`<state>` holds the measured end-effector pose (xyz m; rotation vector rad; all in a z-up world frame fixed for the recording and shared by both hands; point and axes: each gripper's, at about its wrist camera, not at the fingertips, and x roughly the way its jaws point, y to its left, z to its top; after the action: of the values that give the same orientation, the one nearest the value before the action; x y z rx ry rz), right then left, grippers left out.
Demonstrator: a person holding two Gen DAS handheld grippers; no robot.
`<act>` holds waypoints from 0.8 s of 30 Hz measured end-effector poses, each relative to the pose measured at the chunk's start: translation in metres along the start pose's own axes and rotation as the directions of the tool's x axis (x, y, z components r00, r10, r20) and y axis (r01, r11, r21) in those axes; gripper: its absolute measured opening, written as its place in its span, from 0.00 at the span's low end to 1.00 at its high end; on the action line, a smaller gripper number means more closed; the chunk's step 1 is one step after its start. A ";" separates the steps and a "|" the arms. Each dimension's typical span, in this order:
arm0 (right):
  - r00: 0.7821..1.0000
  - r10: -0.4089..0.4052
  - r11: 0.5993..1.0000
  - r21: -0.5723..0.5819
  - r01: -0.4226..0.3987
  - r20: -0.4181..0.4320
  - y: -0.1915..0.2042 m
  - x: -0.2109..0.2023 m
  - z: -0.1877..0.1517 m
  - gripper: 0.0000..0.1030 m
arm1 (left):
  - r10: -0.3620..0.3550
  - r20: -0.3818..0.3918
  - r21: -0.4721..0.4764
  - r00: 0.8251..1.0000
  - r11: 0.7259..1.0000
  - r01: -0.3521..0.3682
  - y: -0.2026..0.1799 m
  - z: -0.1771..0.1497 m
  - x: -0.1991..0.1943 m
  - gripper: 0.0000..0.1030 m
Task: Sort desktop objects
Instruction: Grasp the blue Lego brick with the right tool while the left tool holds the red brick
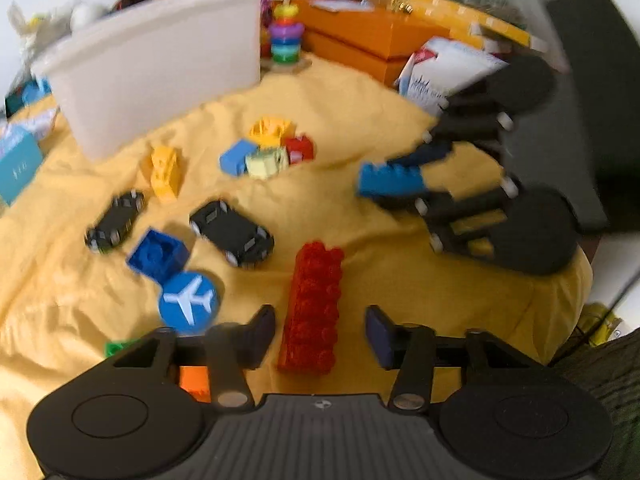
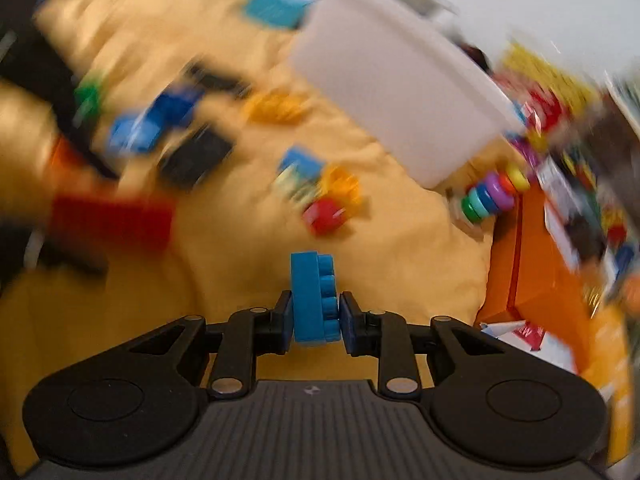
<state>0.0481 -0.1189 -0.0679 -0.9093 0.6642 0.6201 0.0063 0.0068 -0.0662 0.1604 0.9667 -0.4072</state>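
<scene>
My right gripper (image 2: 316,316) is shut on a blue brick (image 2: 314,300) and holds it above the yellow cloth; it also shows in the left wrist view (image 1: 416,182) with the blue brick (image 1: 390,180). My left gripper (image 1: 320,336) is open, its fingers on either side of a long red brick (image 1: 314,306) lying on the cloth. The white bin (image 1: 160,76) stands at the back left; in the right wrist view the bin (image 2: 400,92) is ahead to the right. The right wrist view is blurred.
On the yellow cloth (image 1: 360,112) lie two black toy cars (image 1: 232,232) (image 1: 116,220), a dark blue block (image 1: 158,256), a blue airplane disc (image 1: 188,302), a yellow brick (image 1: 164,172) and a cluster of small bricks (image 1: 268,152). A ring stacker (image 1: 286,36) and orange boxes (image 1: 360,36) stand behind.
</scene>
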 end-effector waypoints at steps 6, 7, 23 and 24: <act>0.990 0.124 0.988 0.082 -0.129 0.063 0.000 -0.020 -0.008 0.50 | -0.021 0.003 -0.084 1.000 0.996 0.021 0.016 -0.002 -0.002 0.32; 0.985 0.153 0.979 0.126 -0.161 0.074 -0.006 -0.020 -0.007 0.50 | -0.021 0.004 -0.091 1.000 0.996 0.021 0.017 -0.002 -0.002 0.32; 0.958 0.255 0.848 0.445 -0.287 0.131 -0.044 -0.014 -0.014 0.26 | -0.068 0.170 -0.105 0.983 0.991 0.087 0.032 0.034 -0.046 0.28; 0.960 0.240 0.848 0.449 -0.281 0.148 -0.050 -0.018 -0.009 0.26 | -0.061 0.199 -0.102 0.978 0.991 0.082 0.038 0.043 -0.054 0.28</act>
<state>0.0706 -0.1540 -0.0332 -0.3388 0.8229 0.6967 0.0275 0.0422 0.0013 -0.0145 0.7999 -0.4265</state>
